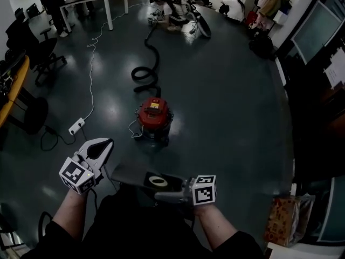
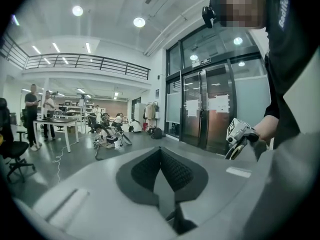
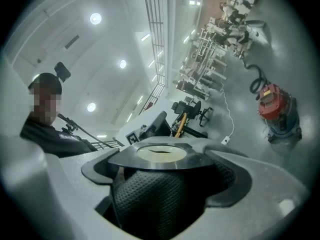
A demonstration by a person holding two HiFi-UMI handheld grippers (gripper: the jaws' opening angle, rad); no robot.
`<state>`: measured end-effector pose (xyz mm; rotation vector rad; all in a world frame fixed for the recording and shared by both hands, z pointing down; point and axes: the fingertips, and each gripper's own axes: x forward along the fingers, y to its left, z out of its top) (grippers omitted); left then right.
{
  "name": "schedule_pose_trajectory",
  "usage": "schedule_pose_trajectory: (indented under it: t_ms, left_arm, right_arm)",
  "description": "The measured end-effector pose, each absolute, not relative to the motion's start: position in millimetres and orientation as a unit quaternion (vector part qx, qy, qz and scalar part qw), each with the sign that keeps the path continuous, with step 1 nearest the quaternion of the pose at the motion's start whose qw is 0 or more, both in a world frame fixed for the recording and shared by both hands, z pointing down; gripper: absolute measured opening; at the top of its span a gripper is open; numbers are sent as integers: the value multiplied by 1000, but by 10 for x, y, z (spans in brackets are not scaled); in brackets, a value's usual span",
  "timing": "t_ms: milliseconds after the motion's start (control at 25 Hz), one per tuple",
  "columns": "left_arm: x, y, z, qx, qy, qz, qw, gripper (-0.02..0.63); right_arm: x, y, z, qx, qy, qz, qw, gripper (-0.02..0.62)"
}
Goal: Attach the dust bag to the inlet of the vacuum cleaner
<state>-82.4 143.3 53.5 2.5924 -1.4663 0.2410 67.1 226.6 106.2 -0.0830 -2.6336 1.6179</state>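
A red vacuum cleaner [image 1: 154, 115] stands on the dark floor ahead, and its black hose [image 1: 148, 72] curls away behind it. It also shows at the right of the right gripper view as the vacuum cleaner [image 3: 274, 104]. My right gripper [image 1: 161, 195] is shut on the dust bag [image 1: 135, 175] at its flat collar, low in front of me. The collar's pale round opening [image 3: 161, 153] faces up just above the jaws of the right gripper [image 3: 165, 170]. My left gripper [image 1: 105, 143] hovers left of the bag, shut, and nothing shows in the left gripper [image 2: 160, 154].
A white power strip [image 1: 76, 126] and its cable lie on the floor left of the vacuum. Office chairs [image 1: 38, 53] and a desk edge stand at the left. A patterned paper bag [image 1: 288, 217] sits at the lower right. People and tables are at the far end.
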Motion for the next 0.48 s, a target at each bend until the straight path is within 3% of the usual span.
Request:
schedule_pose_trajectory:
  t_ms: [480]
  left_arm:
    - [-1509, 280, 1042, 901, -421, 63, 81, 2]
  right_arm:
    - [-147, 1592, 1389, 33, -847, 528, 41, 525]
